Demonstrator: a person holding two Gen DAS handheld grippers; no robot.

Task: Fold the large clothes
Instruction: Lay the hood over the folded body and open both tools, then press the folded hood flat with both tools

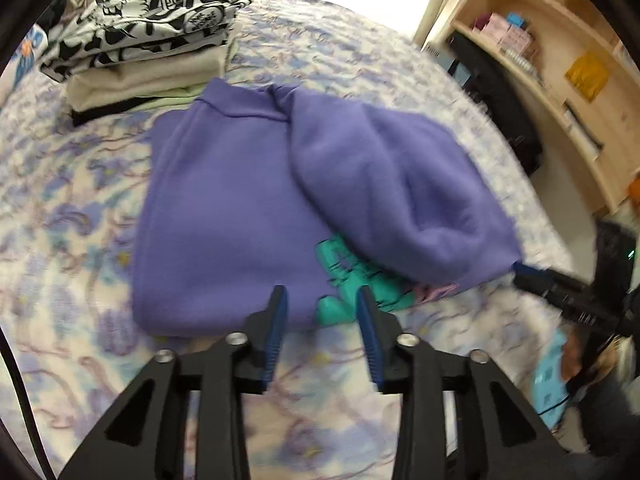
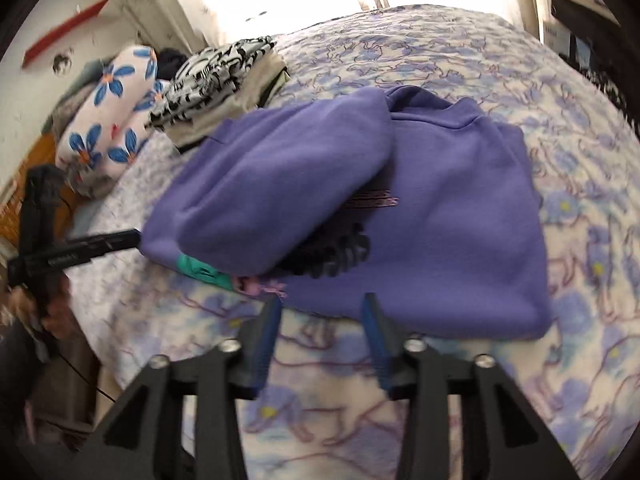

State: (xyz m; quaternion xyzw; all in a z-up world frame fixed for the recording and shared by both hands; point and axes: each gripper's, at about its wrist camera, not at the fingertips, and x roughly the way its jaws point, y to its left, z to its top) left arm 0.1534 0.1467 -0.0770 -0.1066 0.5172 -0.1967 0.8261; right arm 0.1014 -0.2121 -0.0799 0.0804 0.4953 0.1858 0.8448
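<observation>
A purple sweatshirt [image 1: 224,200] [image 2: 460,220] lies on the flowered bedspread [image 1: 60,220]. One side of it is folded over the middle as a puffy flap [image 1: 392,184] [image 2: 272,184]. A teal print [image 1: 344,276] shows under the flap. My left gripper [image 1: 322,300] is open over the garment's near hem, nothing between its fingers. My right gripper [image 2: 320,308] is open too, just short of the near hem, with nothing between its fingers. Each gripper shows side-on in the other's view, its tip [image 1: 520,269] [image 2: 134,236] at the flap's lower corner.
A stack of folded clothes [image 1: 148,40] [image 2: 224,76], black-and-white print on top, sits at the far side of the bed. A flowered pillow [image 2: 112,116] lies beside it. Wooden shelves [image 1: 560,80] and a dark bag [image 1: 496,92] stand past the bed's right edge.
</observation>
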